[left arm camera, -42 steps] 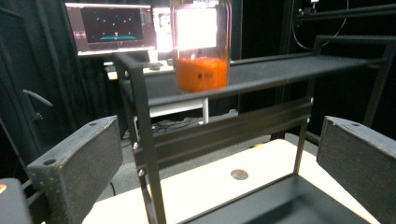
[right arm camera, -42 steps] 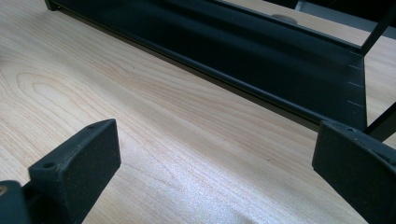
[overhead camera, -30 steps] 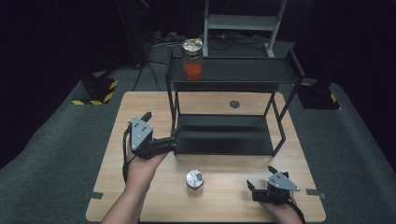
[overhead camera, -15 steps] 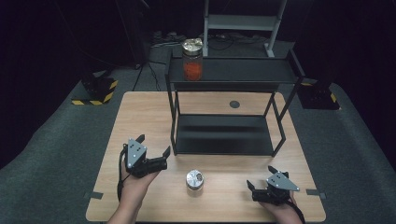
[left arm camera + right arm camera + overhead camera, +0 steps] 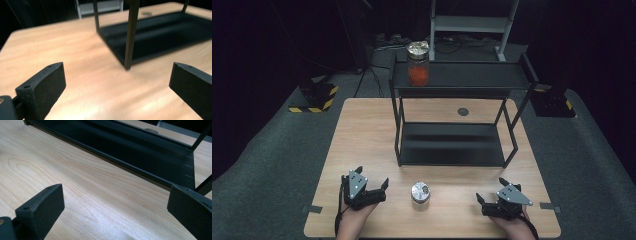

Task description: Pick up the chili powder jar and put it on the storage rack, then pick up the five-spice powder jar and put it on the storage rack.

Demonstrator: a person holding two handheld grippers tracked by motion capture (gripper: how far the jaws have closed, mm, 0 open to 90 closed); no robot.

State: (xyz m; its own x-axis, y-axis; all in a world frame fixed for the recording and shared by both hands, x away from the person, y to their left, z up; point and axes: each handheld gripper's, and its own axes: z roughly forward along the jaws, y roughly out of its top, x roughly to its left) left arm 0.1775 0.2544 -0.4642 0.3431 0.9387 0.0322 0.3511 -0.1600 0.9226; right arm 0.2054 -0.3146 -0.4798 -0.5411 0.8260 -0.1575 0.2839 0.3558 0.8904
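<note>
A glass jar (image 5: 418, 65) with orange contents and a metal lid stands at the left end of the black rack's top shelf (image 5: 472, 76). A small metal-lidded jar (image 5: 420, 192) sits on the wooden table (image 5: 362, 130) in front of the rack, between my two grippers. My left gripper (image 5: 372, 178) rests near the front edge, left of that jar, open and holding nothing. My right gripper (image 5: 491, 191) lies at the front right, also open. In the left gripper view the wide-apart jaws frame a rack leg (image 5: 131, 35). The right gripper view looks over bare wood to the lower shelf (image 5: 125, 142).
The rack's lower shelf (image 5: 452, 145) holds nothing. A small dark disc (image 5: 463, 111) lies on the table behind the rack. Black-and-yellow striped stands (image 5: 314, 97) and a white frame (image 5: 472, 22) stand on the dark floor beyond.
My left gripper has drawn back from the rack's left front leg toward the table's front edge. The right gripper and both jars have stayed put.
</note>
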